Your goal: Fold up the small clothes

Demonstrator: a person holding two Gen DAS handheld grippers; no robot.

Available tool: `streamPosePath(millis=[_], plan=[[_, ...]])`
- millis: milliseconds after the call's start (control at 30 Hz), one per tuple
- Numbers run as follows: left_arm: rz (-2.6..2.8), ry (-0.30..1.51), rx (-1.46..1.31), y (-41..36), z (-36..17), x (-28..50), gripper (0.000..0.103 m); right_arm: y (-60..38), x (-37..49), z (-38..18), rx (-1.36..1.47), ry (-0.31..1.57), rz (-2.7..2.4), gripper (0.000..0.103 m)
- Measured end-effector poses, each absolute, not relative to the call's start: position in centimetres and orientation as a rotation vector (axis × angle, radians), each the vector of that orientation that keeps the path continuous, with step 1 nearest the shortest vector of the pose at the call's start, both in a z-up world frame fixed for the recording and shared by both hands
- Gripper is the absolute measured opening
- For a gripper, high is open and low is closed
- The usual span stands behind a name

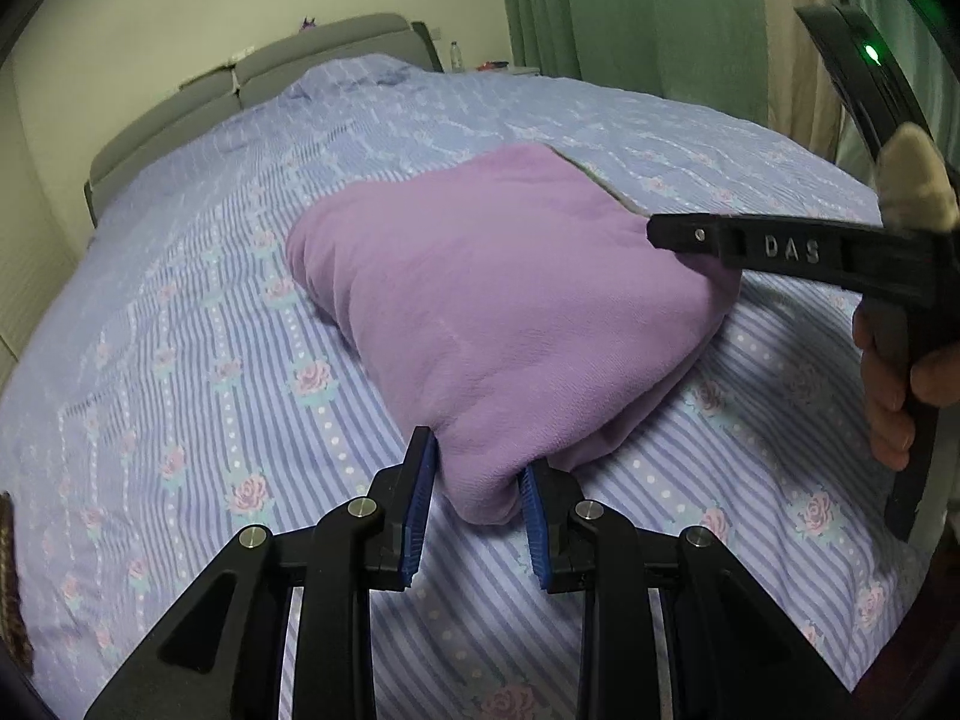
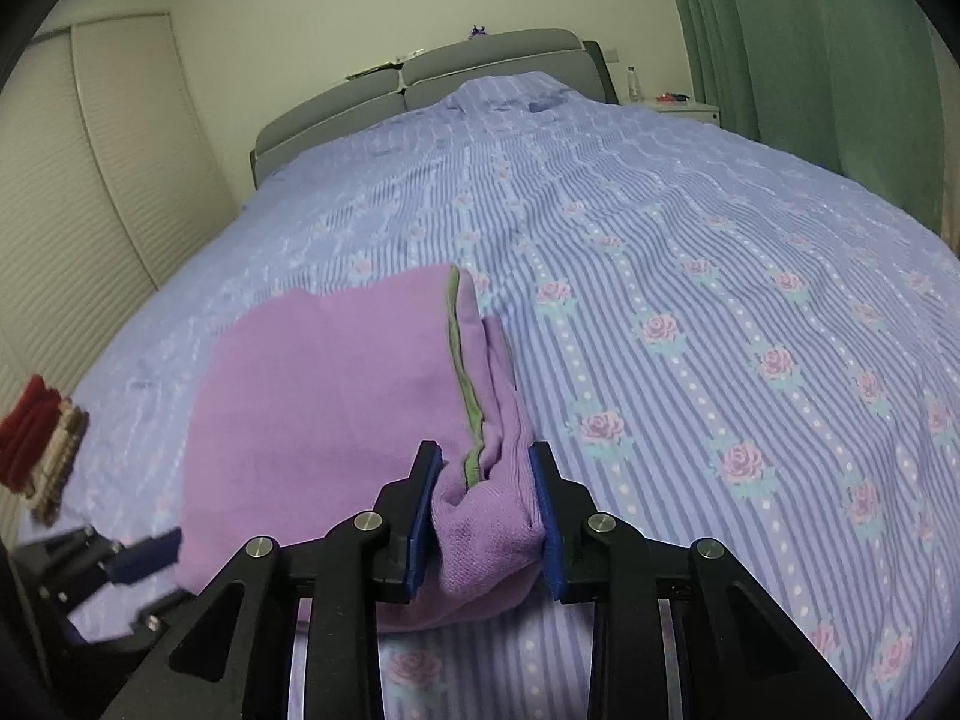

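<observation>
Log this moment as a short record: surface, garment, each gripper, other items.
surface: bed with striped floral cover
garment: purple cloth, partly folded, green trim along one edge
left gripper: shut on a near corner of the cloth
right gripper: shut on the corner by the green trim
other items: red and beige folded pile at the bed's left edge

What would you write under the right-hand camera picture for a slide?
Right gripper pinches a corner of the folded purple garment on the flowered bedspread.
</observation>
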State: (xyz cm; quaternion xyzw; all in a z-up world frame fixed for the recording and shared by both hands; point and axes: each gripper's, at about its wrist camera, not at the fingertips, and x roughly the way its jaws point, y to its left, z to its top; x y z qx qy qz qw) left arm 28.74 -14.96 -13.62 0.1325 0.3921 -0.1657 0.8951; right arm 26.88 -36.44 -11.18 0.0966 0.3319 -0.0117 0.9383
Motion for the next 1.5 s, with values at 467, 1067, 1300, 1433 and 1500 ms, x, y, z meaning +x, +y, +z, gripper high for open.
streamPosePath(millis=[467, 1067, 1300, 1433, 1500], plan=[[-0.500, 0.796, 0.014, -10.1, -7.0, 31.4, 0.029, -36.3, 25.8, -11.9, 0.248, 0.668, -0.122, 0.035], [-0.504, 0.925, 0.075, -13.1, -11.5, 39.6, 0.014, -37.8, 25.3, -13.2, 0.408, 0.653, -0.161, 0.053], [-0.484, 0.900, 0.090, -13.5, -12.5, 39.2, 0.014, -38.9, 24.6, -13.7, 0.536, 0.646, -0.190, 0.068], [-0.475, 0.879, 0.110, -13.5, -12.4, 38.9, 0.014, -38.7, 23.7, -13.9, 0.628, 0.635, -0.211, 0.076], [-0.477, 0.877, 0.108, -13.4, -12.4, 38.9, 0.014, -38.2, 23.6, -14.4, 0.652, 0.643, -0.203, 0.076]])
